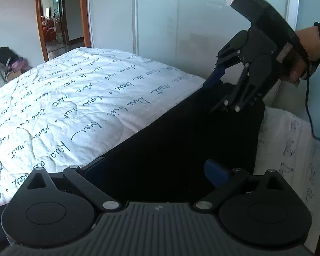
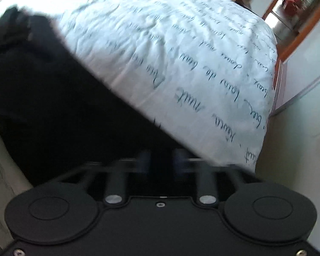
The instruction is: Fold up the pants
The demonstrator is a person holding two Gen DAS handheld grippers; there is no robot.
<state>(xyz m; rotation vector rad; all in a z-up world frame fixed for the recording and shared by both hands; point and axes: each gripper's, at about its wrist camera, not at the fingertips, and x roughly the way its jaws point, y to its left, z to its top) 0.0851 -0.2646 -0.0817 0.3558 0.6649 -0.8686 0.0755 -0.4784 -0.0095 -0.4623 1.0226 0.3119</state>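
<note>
- The pants [image 1: 181, 140] lay flat on the bed [image 1: 79, 98], a black slab of cloth along the near edge, over a white cover printed with looping script.
- In the left wrist view the left gripper [image 1: 155, 170] sat low over the pants with its jaws set wide; one blue pad [image 1: 216, 176] showed on the right, the other finger stood at the cloth's left edge, and I could not tell whether either pressed on the fabric.
- The right gripper [image 1: 215, 95] came in from the upper right of that view, tilted down toward the far end of the pants — its blue finger [image 1: 215, 75] and its dark finger stood apart, their tips at or just above the cloth.
- A hand [image 1: 298, 57] in a dark sleeve held that gripper, and a thin cable hung from it.
- The right wrist view was blurred; there the right gripper [image 2: 162, 160] showed two fingers with a gap between them, above the black cloth at the bed's edge.
- In that view the pants [image 2: 53, 98] ran up the left side to a bunched end near the top left.
- Beyond the bed stood a wood-framed doorway [image 1: 61, 19] and pale panels [image 1: 181, 15].
</note>
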